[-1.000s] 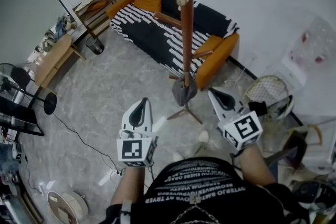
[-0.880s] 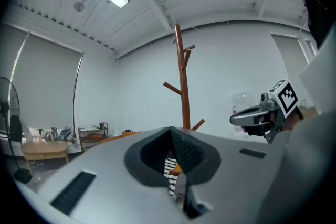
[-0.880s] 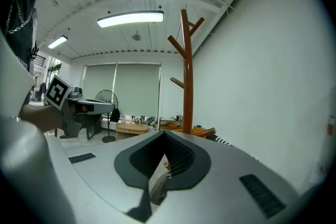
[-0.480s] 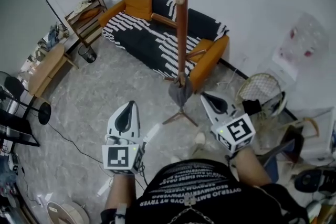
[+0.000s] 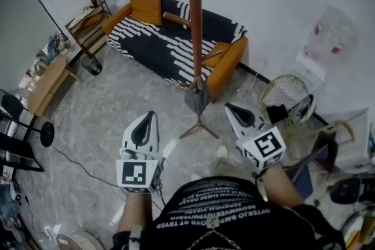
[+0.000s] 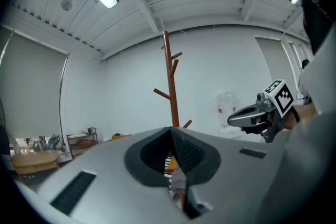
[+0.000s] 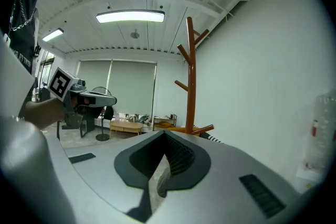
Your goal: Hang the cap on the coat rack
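Facing one coat rack [image 5: 195, 38], left claw [image 5: 153, 115], right claw [image 5: 229, 107] (two, both closed, empty)

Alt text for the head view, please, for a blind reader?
Seen from above, a person aims the left gripper and right gripper, both closed and empty, at a coat rack with a grey cap hanging low on its pole. A striped sofa with orange arms stands behind.

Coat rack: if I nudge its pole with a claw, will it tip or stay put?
Probably stiff: the coat rack is a wooden pole. Likely tippy: tall over short splayed legs. May slide on the smooth floor.
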